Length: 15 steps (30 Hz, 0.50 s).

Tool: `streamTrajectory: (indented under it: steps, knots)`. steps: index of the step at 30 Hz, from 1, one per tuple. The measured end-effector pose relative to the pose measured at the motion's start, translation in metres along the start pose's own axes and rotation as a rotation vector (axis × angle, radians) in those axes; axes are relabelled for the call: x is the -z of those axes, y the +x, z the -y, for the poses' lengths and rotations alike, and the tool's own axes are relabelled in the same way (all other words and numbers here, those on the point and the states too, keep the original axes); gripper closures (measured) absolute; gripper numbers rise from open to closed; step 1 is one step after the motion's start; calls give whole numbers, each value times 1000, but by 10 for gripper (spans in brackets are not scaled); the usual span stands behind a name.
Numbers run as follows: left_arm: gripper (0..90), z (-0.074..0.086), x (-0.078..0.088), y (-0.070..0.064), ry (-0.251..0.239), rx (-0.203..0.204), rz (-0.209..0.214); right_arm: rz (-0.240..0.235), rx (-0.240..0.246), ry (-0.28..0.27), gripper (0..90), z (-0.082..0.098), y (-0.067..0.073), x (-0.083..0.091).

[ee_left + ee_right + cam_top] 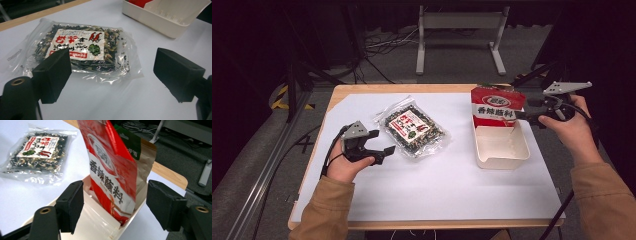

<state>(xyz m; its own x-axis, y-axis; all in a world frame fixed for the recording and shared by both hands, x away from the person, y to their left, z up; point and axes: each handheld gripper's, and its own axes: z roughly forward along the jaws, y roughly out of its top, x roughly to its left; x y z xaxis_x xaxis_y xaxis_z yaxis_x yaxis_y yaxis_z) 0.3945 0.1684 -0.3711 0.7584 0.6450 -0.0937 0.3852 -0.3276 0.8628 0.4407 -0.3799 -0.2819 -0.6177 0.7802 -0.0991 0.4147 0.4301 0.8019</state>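
Observation:
A red and white seasoning pouch (497,106) stands upright at the far end of a cream plastic tray (504,150) on the right of the table; in the right gripper view the pouch (112,170) leans against the tray's end wall (132,216). My right gripper (526,116) is just right of the pouch, jaws open and apart from it. A clear bag of dark dried herbs with a red and white label (413,126) lies flat mid-table. My left gripper (382,141) rests open just left of the bag (80,50), nothing between its jaws.
A white sheet (437,175) covers the wooden table (362,90). Beyond the far edge stand a grey metal frame (459,30) and floor cables (382,45). Dark tripod legs (297,85) stand at the left.

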Motion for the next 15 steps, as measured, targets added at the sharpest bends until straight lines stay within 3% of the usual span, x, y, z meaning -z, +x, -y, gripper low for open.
streamTrajectory:
  steps: [3, 7, 10, 15]
  knots:
    - [157, -1, 3, 2, 13, 7, -29, 15, 1, -8, 301, 1, 7, 8]
    - [177, -1, 4, 6, 5, 2, -35, 24, 13, -29, 300, 3, 19, 18]
    - [188, -1, 4, 9, 18, -39, -44, 28, 26, -32, 301, 5, 23, 21]
    - [197, 0, 4, 11, 60, 7, -44, 13, 26, -54, 306, 10, 34, 26]
